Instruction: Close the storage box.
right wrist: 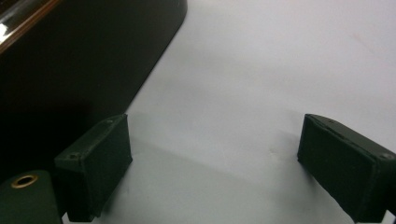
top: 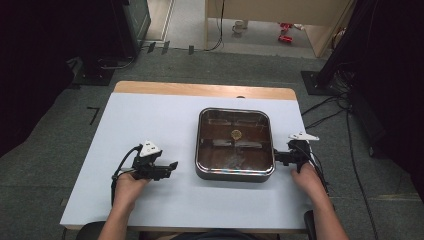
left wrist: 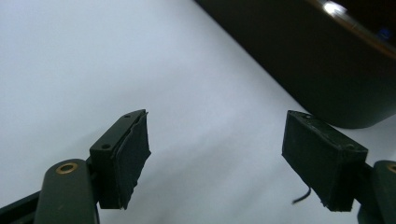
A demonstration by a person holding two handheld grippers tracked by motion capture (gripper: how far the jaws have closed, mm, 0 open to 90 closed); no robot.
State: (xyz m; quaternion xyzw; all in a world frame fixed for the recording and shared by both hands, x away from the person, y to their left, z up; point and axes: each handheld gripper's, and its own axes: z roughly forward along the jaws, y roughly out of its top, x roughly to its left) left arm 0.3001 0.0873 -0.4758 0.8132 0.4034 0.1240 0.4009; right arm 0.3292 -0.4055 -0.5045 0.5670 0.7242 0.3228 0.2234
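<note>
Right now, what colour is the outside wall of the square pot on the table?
Black, with a shiny metal rim; the pot shows best in the high view.

No legible text, label, brand, number or sign anywhere: none on the pan [top: 235, 172], none on the table [top: 145, 125], none on the floor clutter beyond.

Square dark metal pan w/ rounded corners and clear glass lid [top: 235, 144] sits flat, right of centre on table; small round knob at lid centre. Dark outer wall [left wrist: 322, 70], [right wrist: 79, 60].
</note>
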